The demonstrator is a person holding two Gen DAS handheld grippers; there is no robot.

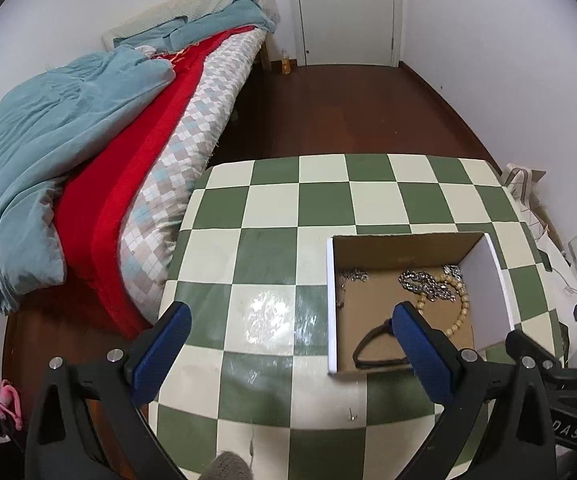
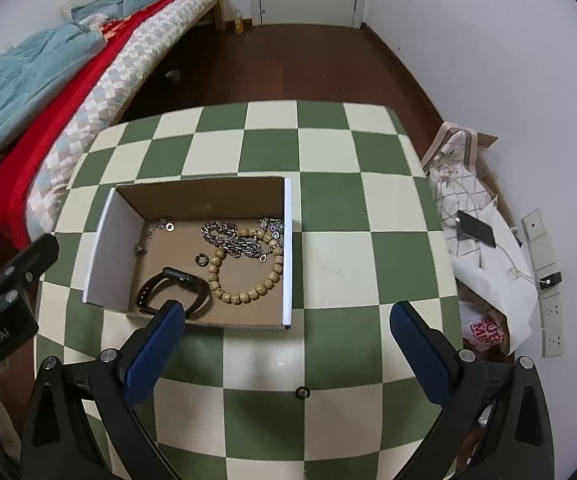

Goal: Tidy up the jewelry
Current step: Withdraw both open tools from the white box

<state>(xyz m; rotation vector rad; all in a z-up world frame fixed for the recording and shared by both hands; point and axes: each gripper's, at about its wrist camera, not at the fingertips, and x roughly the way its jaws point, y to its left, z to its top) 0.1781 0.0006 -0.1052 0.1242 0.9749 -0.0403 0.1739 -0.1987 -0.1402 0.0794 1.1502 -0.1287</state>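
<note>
Both grippers are seen held wide apart, nothing between the fingers: left gripper, right gripper, both over the near part of the green-and-cream checkered surface. A small black open ring is seen loose on the surface, just ahead of the right gripper and apart from the box. Further in, an open shallow cardboard box with white side walls is set on the surface. Inside it, nearest: a black wristband. Beyond it a tan wooden bead bracelet, a small dark ring, a chunky silver chain overlapping the beads, and a thin silver chain to the left. Far left: a bed with red and teal bedding.
</note>
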